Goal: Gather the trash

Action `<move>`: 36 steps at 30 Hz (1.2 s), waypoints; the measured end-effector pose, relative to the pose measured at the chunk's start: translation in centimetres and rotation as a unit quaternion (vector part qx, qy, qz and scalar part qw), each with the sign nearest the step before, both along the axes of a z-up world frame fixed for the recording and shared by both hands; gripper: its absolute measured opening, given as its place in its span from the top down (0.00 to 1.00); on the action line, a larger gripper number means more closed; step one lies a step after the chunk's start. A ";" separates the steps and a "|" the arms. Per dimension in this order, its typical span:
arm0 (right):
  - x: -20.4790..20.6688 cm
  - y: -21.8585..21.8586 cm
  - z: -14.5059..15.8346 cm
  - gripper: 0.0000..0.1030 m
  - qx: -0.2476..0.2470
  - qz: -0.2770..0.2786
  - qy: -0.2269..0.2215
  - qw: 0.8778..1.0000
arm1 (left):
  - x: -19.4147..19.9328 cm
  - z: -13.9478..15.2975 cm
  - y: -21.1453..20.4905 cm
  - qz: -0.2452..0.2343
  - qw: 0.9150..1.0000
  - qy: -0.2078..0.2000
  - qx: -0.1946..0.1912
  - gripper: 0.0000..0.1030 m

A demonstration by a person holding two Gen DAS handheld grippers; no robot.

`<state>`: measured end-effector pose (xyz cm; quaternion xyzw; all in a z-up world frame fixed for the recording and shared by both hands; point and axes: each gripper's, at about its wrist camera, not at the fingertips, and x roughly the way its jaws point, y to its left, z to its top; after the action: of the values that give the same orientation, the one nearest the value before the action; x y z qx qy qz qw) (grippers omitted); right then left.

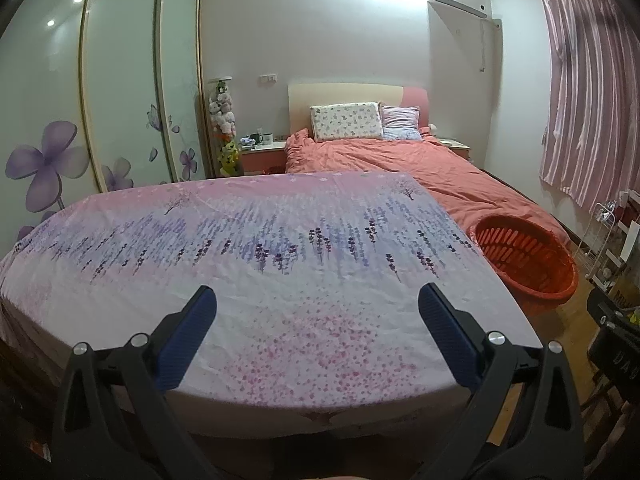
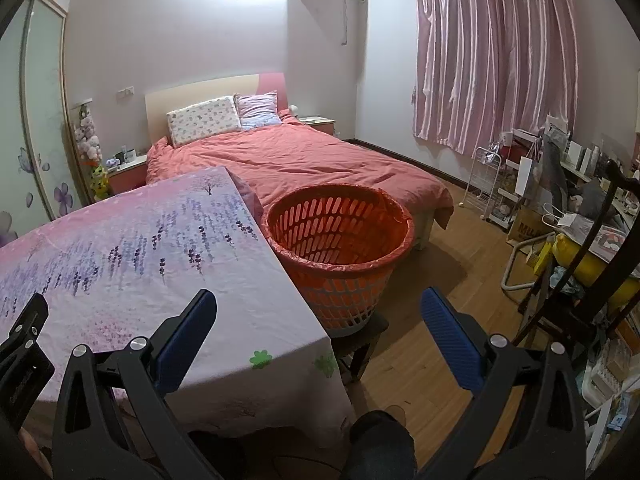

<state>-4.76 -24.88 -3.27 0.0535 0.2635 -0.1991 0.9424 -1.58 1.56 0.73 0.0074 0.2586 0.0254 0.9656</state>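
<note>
An orange slotted basket (image 2: pixel 340 240) lined with a red bag stands on a dark stool beside the table's right edge; it also shows in the left wrist view (image 1: pixel 524 260). No trash shows on the table. My left gripper (image 1: pixel 316 300) is open and empty above the near part of the table (image 1: pixel 280 240), which is covered in a pink and purple flowered cloth. My right gripper (image 2: pixel 318 304) is open and empty above the table's near right corner (image 2: pixel 280 320), with the basket just ahead. The left gripper's edge (image 2: pixel 24 340) shows at the far left of the right wrist view.
A bed with a coral duvet (image 2: pixel 300 156) lies behind the table and basket. Sliding wardrobe doors (image 1: pixel 120 100) stand on the left. Pink curtains (image 2: pixel 492 52), a white wire rack (image 2: pixel 488 184) and cluttered shelves and a chair (image 2: pixel 580 220) fill the right. Wood floor (image 2: pixel 440 280) lies right of the basket.
</note>
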 end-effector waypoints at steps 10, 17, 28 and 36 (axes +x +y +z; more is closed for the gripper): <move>0.0 -0.3 0.3 0.02 0.002 -0.001 -0.002 1.000 | 0.1 0.1 -1.0 -0.009 1.000 0.001 0.001 0.04; 0.0 -0.3 0.3 0.02 0.001 -0.001 -0.003 1.000 | 0.1 0.0 -1.0 -0.006 1.000 0.004 -0.003 0.04; 0.1 -0.6 0.4 0.02 -0.001 -0.002 -0.002 1.000 | 0.2 -0.1 -0.7 -0.002 1.000 0.007 -0.008 0.04; 0.1 -0.5 0.4 0.02 -0.003 -0.001 -0.002 1.000 | 0.2 -0.1 -0.6 -0.002 1.000 0.008 -0.008 0.04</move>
<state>-4.69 -25.43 -2.91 0.0517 0.2609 -0.2008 0.9428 -1.42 0.92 0.63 0.0004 0.2662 0.0215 0.9637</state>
